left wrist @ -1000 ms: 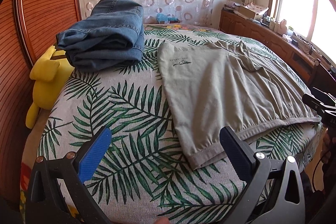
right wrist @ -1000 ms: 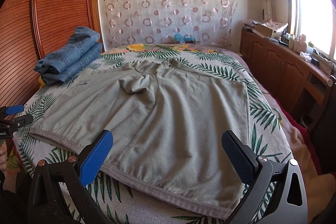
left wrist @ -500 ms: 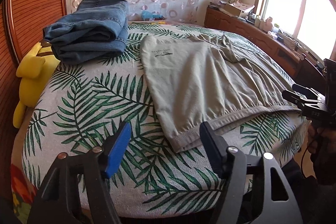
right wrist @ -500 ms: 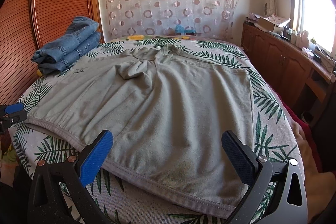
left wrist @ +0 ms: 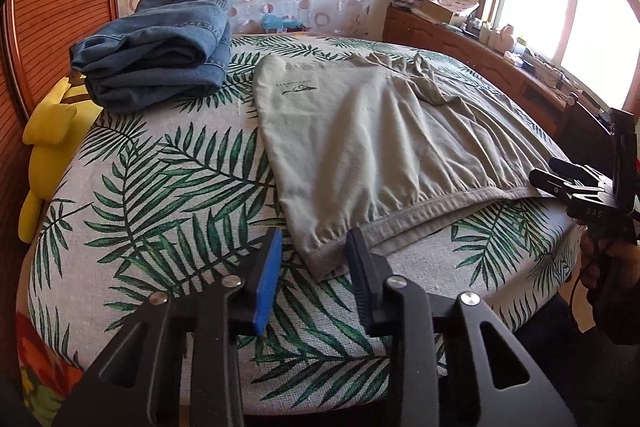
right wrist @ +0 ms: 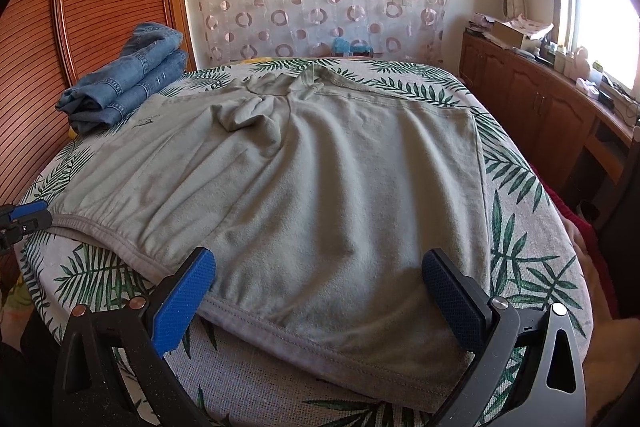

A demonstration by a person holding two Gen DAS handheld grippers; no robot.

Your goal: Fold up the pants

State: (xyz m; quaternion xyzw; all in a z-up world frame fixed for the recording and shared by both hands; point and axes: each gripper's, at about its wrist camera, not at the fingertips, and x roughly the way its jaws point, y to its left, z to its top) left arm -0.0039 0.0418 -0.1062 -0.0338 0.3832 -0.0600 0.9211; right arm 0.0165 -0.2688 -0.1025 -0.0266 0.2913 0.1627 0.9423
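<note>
Grey-green pants (left wrist: 372, 143) lie spread flat on the palm-leaf bedspread (left wrist: 160, 187), also in the right wrist view (right wrist: 304, 179). My left gripper (left wrist: 314, 261) is open with a narrow gap, its fingers on either side of the near cuff corner of the pants, not clamped. My right gripper (right wrist: 320, 279) is wide open, its fingers low over the near hem of the other leg. The right gripper also shows at the right edge of the left wrist view (left wrist: 576, 187). The left gripper shows at the left edge of the right wrist view (right wrist: 24, 217).
Folded blue jeans (left wrist: 160, 47) sit at the bed's far left corner. A yellow plush toy (left wrist: 48, 139) hangs off the left side by the wooden wardrobe (right wrist: 92, 19). A wooden cabinet (right wrist: 532, 107) with clutter runs under the window on the right.
My left gripper has moved toward the cuff corner and its fingers have narrowed a lot. My right gripper has dropped closer to the near hem and stays wide open.
</note>
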